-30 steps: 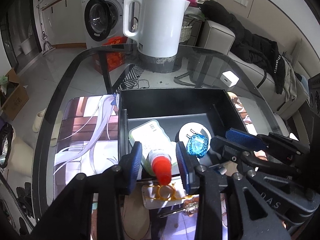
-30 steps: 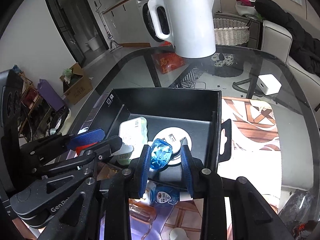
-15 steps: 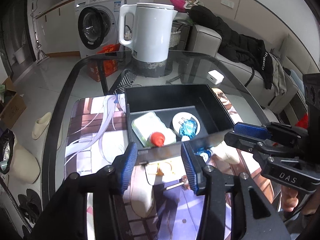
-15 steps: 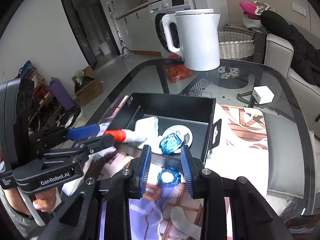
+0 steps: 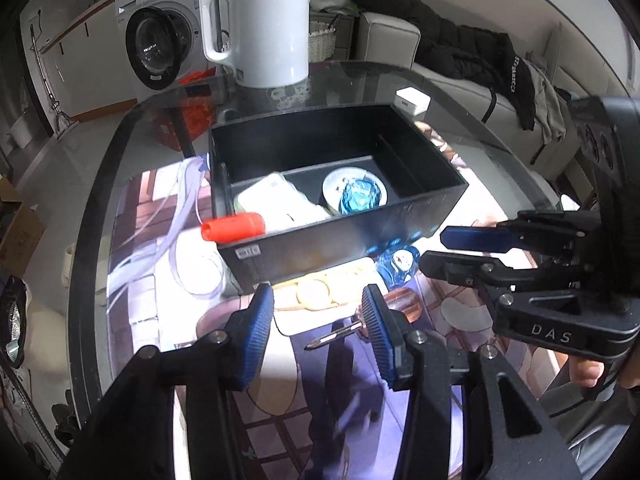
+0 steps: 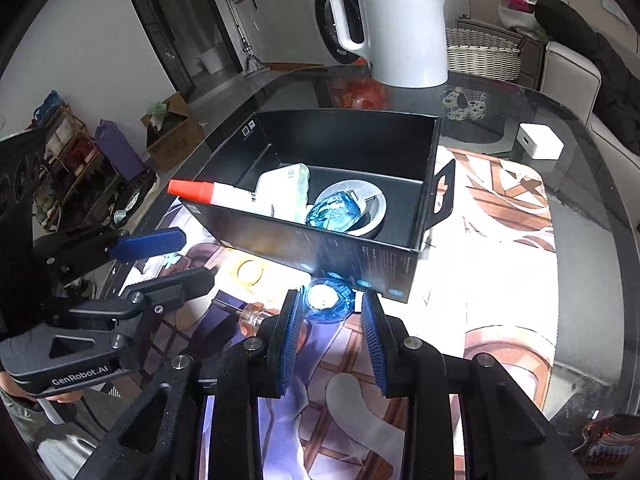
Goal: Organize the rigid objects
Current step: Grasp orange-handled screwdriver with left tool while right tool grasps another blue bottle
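A black box [image 5: 424, 208] [image 6: 360, 256] stands on the glass table. In it lie a white bottle with a red cap [image 5: 234, 227] [image 6: 191, 191] sticking over the near-left rim, a round white plug [image 5: 335, 184] [image 6: 372, 200] and a blue faceted piece [image 5: 360, 197] [image 6: 334, 212]. In front of the box lie a yellow-ringed card [image 5: 324, 288] [image 6: 244, 270], a second blue piece [image 5: 396, 264] [image 6: 326, 300] and an amber-handled screwdriver [image 5: 360, 322] [image 6: 248, 318]. My left gripper [image 5: 318, 320] [image 6: 172, 254] is open and empty above the card. My right gripper [image 6: 330, 328] [image 5: 432, 246] is open and empty over the second blue piece.
A white kettle [image 5: 264, 28] [image 6: 396, 24] stands behind the box. A small white charger [image 5: 412, 100] [image 6: 538, 142] lies at the back right. A printed mat [image 6: 500, 240] covers the table near me. A washing machine [image 5: 160, 44] and a sofa [image 5: 460, 60] stand beyond.
Both grippers let go of their loads in the box and drew back toward me. The red-capped bottle and the blue piece now lie in the box.
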